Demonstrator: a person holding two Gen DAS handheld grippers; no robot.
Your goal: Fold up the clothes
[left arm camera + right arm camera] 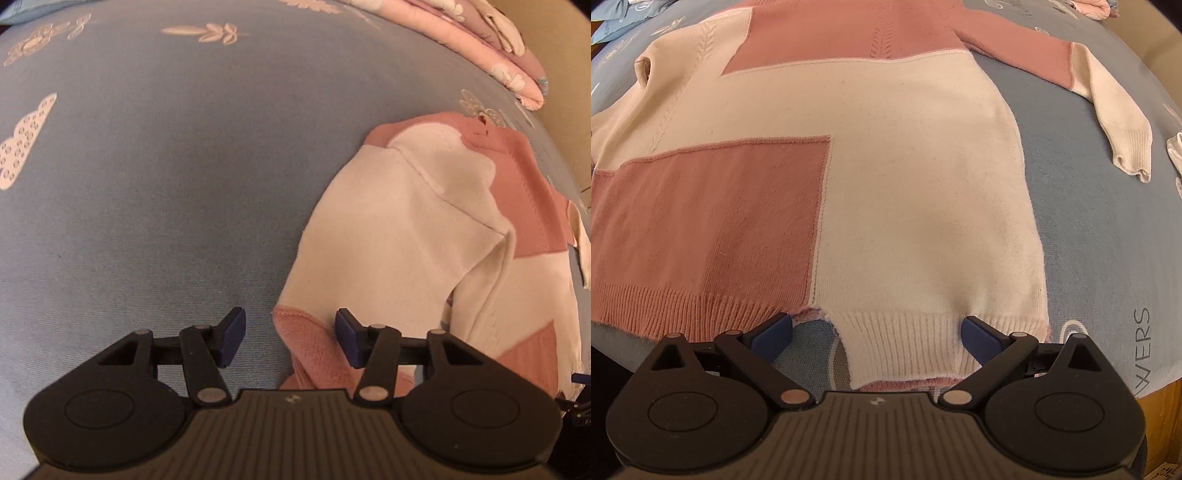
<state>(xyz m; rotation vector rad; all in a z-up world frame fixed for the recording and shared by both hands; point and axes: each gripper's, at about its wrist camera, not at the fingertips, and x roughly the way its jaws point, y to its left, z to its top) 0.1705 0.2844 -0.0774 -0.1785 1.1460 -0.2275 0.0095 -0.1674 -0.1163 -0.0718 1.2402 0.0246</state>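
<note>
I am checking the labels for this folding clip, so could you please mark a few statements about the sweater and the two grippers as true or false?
1. The sweater is pink and cream. True.
2. The right gripper is shut on the hem. False: its jaws stand open, with the cream ribbed hem between them, not clamped.
3. The left gripper is open. True: a pink knitted edge lies between its fingers.
4. In the right wrist view, the sleeve on the right is folded across the body. False: it lies stretched out on the blue bedcover.
5. The sweater lies on a wooden table. False: it lies on the patterned blue bedcover.
</note>
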